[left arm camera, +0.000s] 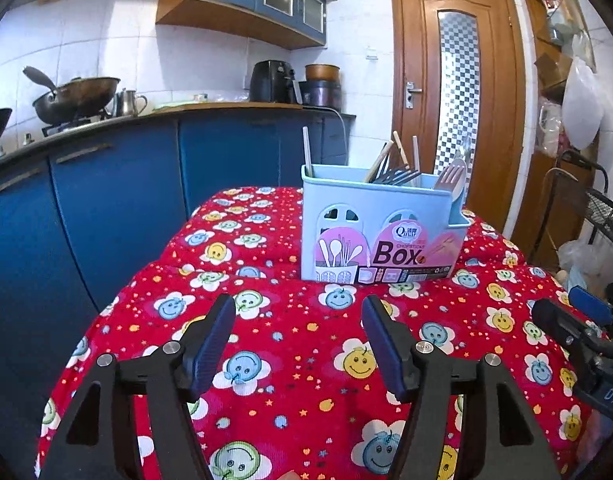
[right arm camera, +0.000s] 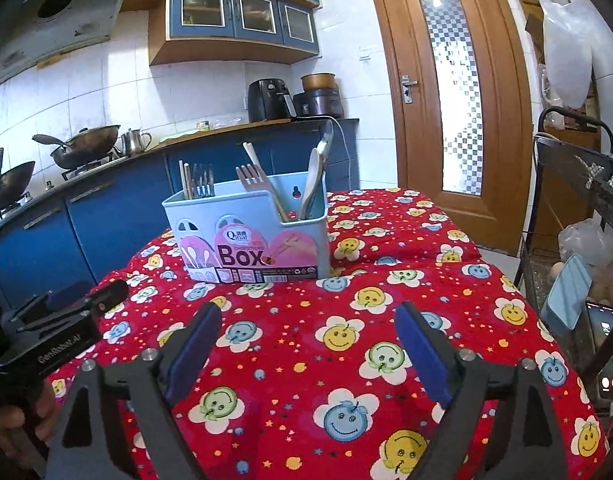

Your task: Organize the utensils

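A light blue utensil box (left arm camera: 380, 228) with a pink "Box" label stands on the red smiley-face tablecloth (left arm camera: 298, 360). It holds forks (left arm camera: 394, 176), chopsticks and a wooden fork (left arm camera: 452, 174). In the right wrist view the box (right arm camera: 250, 232) holds metal forks (right arm camera: 202, 182), a wooden fork (right arm camera: 252, 178) and a white spoon (right arm camera: 312, 178). My left gripper (left arm camera: 298, 312) is open and empty, short of the box. My right gripper (right arm camera: 308, 318) is open and empty, also short of the box. Each gripper's body shows at the edge of the other's view.
Blue kitchen cabinets (left arm camera: 106, 200) with woks (left arm camera: 78, 96) and a kettle stand behind the table. A wooden door (left arm camera: 458, 92) is at the back right. A black wire rack (right arm camera: 578, 184) and a phone (right arm camera: 604, 344) are to the right of the table.
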`<state>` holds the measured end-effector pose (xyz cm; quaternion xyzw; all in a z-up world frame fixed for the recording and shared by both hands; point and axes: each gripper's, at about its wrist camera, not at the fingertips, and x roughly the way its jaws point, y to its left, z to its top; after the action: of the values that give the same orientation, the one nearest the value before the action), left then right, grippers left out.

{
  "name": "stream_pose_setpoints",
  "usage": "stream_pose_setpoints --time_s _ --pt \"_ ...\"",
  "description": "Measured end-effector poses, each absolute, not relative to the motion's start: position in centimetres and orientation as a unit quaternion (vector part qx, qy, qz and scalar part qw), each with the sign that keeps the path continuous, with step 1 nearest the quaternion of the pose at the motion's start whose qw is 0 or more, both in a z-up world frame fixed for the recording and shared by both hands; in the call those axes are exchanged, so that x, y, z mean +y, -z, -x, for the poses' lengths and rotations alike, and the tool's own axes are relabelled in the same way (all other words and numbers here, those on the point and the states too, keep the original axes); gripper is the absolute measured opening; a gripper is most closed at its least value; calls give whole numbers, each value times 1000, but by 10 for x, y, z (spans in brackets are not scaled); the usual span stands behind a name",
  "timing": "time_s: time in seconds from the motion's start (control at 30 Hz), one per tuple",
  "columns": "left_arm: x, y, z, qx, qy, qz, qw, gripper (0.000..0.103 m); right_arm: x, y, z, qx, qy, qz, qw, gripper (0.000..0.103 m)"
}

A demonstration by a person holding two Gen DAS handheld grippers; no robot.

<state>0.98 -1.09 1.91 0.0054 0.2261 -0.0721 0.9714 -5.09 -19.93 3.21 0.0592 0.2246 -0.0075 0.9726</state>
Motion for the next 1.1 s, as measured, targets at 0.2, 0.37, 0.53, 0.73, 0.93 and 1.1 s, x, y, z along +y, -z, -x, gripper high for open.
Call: stream_pose_setpoints --time_s 0.2,0.37,0.53,0.73,0.93,1.1 --pt "-9 -20 -9 221 63 -4 973 67 -198 -28 48 235 8 -60 970 91" --pt "-8 -20 -11 224 59 -1 973 67 -196 -28 48 233 12 -58 971 91" --pt "-7 -19 -11 226 58 2 973 67 -197 -28 49 233 13 -60 971 91" --pt "-7 -19 -11 225 56 2 973 67 -197 -28 49 232 13 -60 971 91" --pt "-8 -19 -10 223 56 -1 973 67 -198 -28 49 232 14 -60 971 91" --pt "-7 -19 -10 222 57 3 973 67 -197 -28 49 232 14 -60 971 91"
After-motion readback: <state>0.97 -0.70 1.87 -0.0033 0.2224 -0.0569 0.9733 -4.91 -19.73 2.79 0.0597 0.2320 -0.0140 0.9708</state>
